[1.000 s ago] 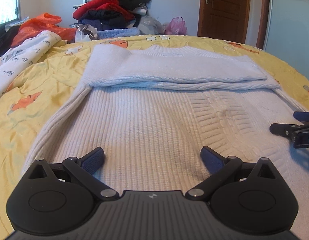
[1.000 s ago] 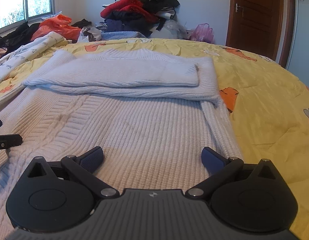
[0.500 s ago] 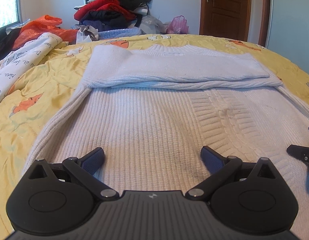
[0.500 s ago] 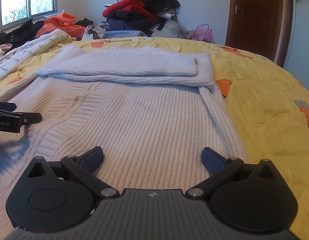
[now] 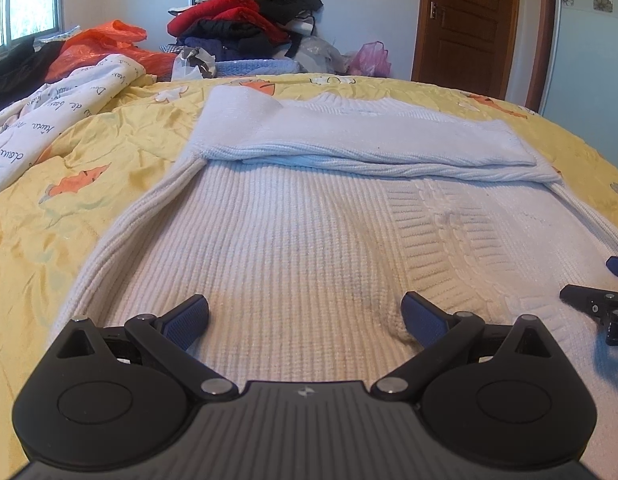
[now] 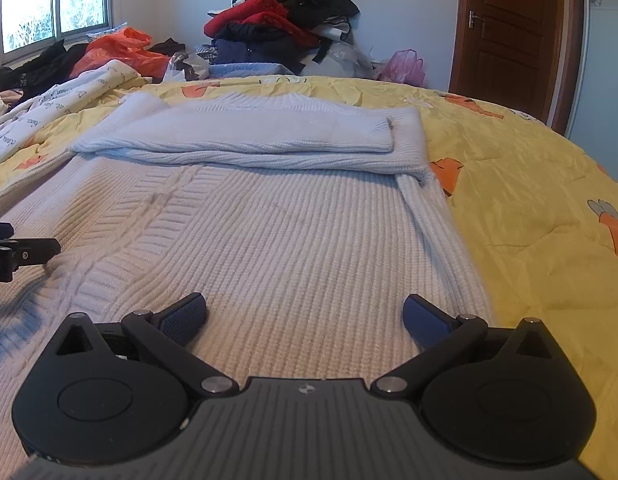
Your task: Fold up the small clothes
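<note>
A white knitted sweater (image 5: 301, 236) (image 6: 269, 232) lies flat on a yellow bedspread (image 5: 69, 184) (image 6: 529, 184), its sleeves folded across the chest near the collar. My left gripper (image 5: 305, 320) hovers open over the sweater's lower left part, its blue pads wide apart with nothing between them. My right gripper (image 6: 305, 318) stands open over the lower right part, close to the sweater's right edge. Each gripper's tip shows at the side of the other view: the right one (image 5: 597, 304), the left one (image 6: 21, 252).
A heap of red, black and blue clothes (image 5: 245, 24) (image 6: 285, 28) sits beyond the bed's far edge. An orange bag (image 5: 105, 44) and a white printed quilt (image 5: 57, 116) lie at the left. A brown door (image 5: 465, 20) stands at the back right.
Both grippers have lowered and drawn back towards the sweater's hem. They stay open and hold nothing. The sweater has not moved.
</note>
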